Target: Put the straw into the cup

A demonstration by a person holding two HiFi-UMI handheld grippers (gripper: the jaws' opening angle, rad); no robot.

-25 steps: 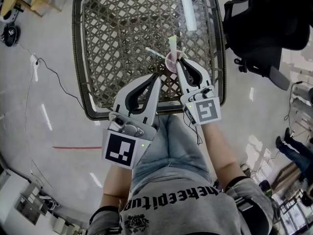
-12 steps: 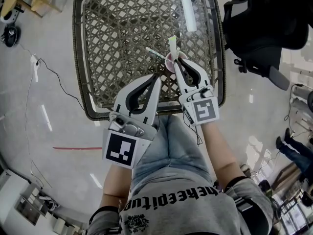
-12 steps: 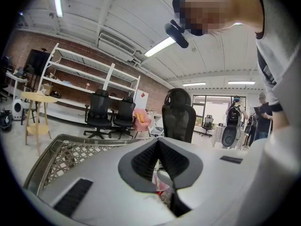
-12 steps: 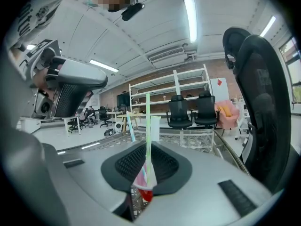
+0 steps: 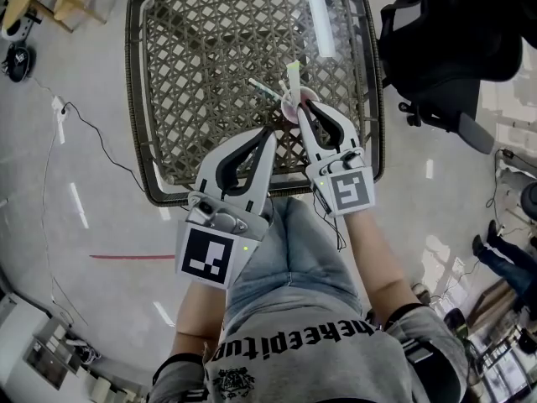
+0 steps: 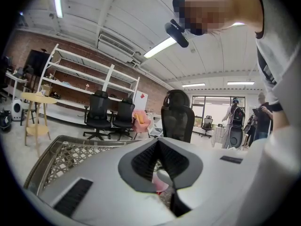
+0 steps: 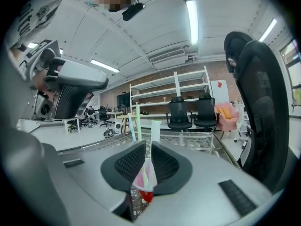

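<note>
A small pink cup point(image 5: 290, 106) is held just above the wicker table point(image 5: 138, 99), near its front right part, with my right gripper point(image 5: 303, 105) shut on it. Straws stand in the cup: a pale green one point(image 5: 292, 77) points up and a thin striped one point(image 5: 261, 89) leans left. In the right gripper view the cup point(image 7: 143, 181) sits squeezed between the pads point(image 7: 129, 161), with the straws point(image 7: 138, 122) rising past the tips. My left gripper point(image 5: 268, 131) hovers shut and empty just left of the cup, which shows pink behind its jaws point(image 6: 160, 185).
A black office chair point(image 5: 453, 49) stands close to the table's right side. A bright strip of light point(image 5: 320, 13) lies on the table's far part. A cable point(image 5: 94, 134) runs across the floor at left. Someone's legs point(image 5: 495, 257) show at the far right.
My right gripper and the cup have shifted slightly farther onto the table and a little left. The left gripper has stayed put.
</note>
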